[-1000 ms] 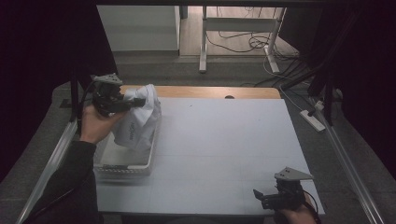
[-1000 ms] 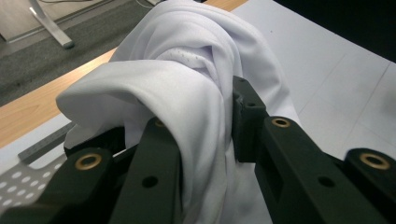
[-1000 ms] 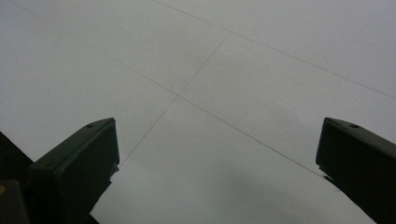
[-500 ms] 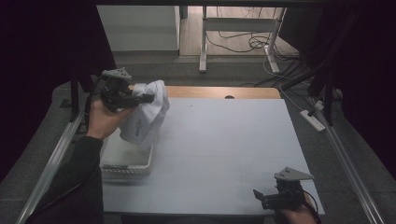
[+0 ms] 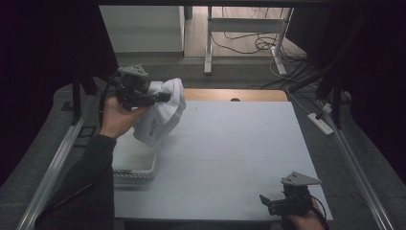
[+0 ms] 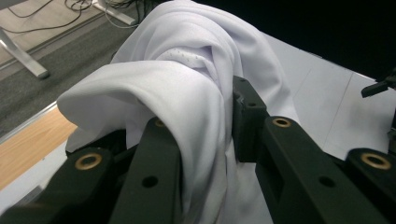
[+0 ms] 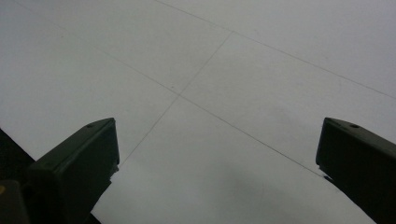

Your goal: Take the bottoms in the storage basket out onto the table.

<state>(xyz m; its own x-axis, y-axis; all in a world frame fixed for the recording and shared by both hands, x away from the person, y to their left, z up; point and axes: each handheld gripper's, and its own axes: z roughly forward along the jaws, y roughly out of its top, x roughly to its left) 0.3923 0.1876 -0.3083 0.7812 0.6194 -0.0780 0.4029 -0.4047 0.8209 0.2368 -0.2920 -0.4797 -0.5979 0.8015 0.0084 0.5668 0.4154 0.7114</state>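
The white table [image 5: 230, 158] carries a white basket [image 5: 136, 165] at about 9 o'clock. Above the basket's far end hangs the white cloth [image 5: 160, 115], lifted clear of it. The left gripper [image 5: 163, 97], at 10 o'clock, pinches this cloth between its jaws. The right gripper [image 5: 264, 200], at 5 o'clock, has its jaws spread wide over bare table.

Beyond the left gripper [image 5: 163, 97], grey carpet [image 5: 249, 79] meets a wooden floor [image 5: 239, 38] strewn with cables [image 5: 249, 44]; white desk legs [image 5: 208, 45] stand there. Dark curtains [image 5: 48, 43] flank both sides.
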